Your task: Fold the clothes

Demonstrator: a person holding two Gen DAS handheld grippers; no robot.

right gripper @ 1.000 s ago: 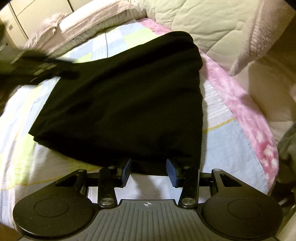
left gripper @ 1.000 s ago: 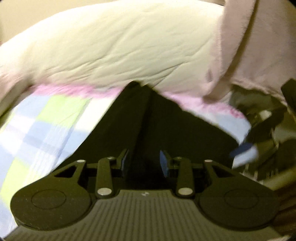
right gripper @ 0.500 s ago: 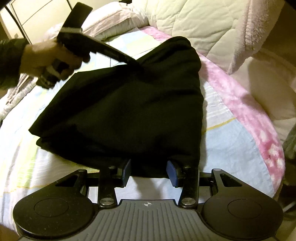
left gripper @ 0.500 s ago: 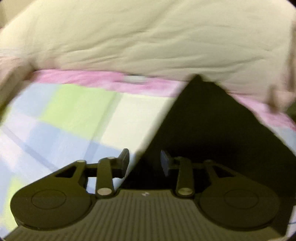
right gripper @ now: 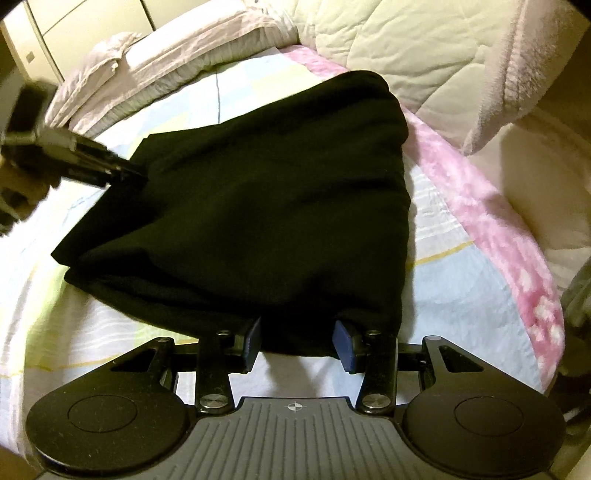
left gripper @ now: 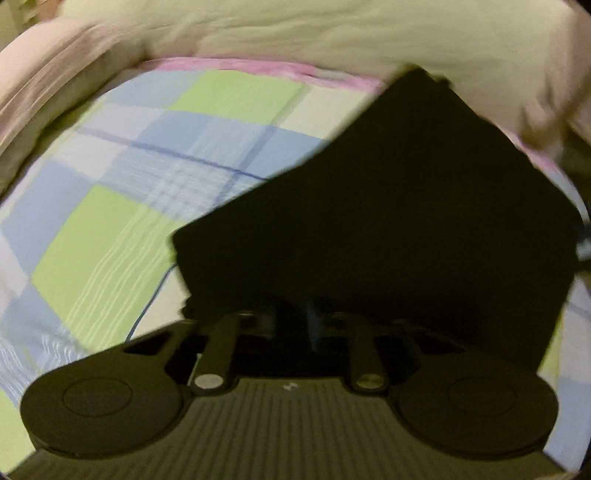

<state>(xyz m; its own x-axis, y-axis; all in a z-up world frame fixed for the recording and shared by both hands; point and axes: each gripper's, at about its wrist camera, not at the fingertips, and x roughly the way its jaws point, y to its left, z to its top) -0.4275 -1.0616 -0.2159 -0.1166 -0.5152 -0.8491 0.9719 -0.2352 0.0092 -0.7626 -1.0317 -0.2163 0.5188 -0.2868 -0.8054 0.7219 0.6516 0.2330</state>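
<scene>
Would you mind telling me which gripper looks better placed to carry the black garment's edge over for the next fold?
Probably the left gripper: it is at the black garment corner and seems to grip it. The right gripper stands open at the near hem, holding nothing.

I was working in a bedroom in someone's home. A bed filled both views, spread with a checked sheet (left gripper: 155, 177) in blue, green and white. A cream quilted duvet (right gripper: 417, 48) was bunched along its far side over a fluffy pink blanket (right gripper: 480, 206). A pillow (right gripper: 192, 48) in a pale creased case lay at the head, and plain white cupboard doors (right gripper: 74, 22) stood behind it.
</scene>
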